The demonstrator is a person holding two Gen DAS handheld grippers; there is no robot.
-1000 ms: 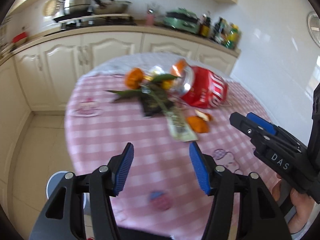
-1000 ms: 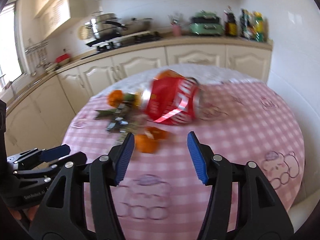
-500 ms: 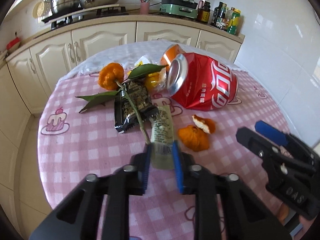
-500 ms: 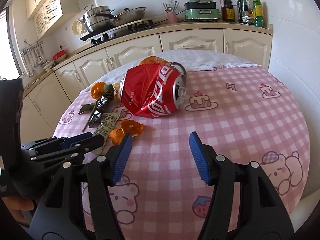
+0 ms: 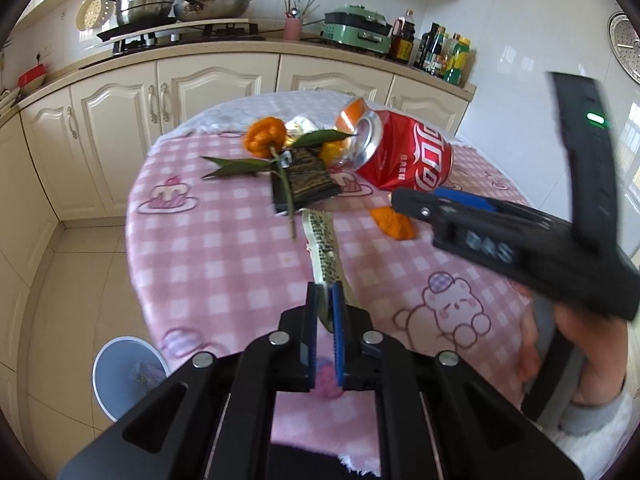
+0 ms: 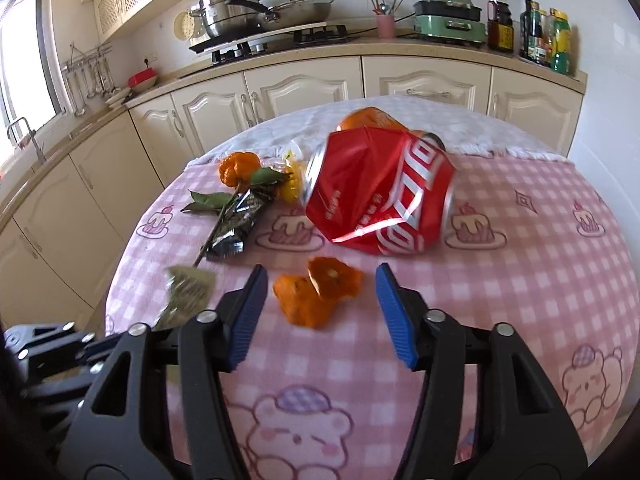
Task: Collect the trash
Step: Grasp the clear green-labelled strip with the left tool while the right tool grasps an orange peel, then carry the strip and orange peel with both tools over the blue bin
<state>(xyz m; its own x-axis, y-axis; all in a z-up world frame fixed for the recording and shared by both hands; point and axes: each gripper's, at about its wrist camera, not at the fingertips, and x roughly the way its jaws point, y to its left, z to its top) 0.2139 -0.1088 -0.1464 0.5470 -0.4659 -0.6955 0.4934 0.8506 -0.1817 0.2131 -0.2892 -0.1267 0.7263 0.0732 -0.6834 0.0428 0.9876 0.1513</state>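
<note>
My left tool is clamped on a paper wrapper, bound next for the bin; my right tool, narrowing but apart, straddles orange peel.

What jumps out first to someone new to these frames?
The crushed red can lying on its side mid-table, dwarfing the other litter. In front of it, orange peel sits between the open fingers of the right hand-held gripper. The left hand-held gripper is shut on a printed wrapper strip.

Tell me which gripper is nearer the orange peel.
Right. The right gripper has its open jaws on either side of the orange peel, just short of it. The left gripper is off to the side, shut on the paper wrapper.
</note>
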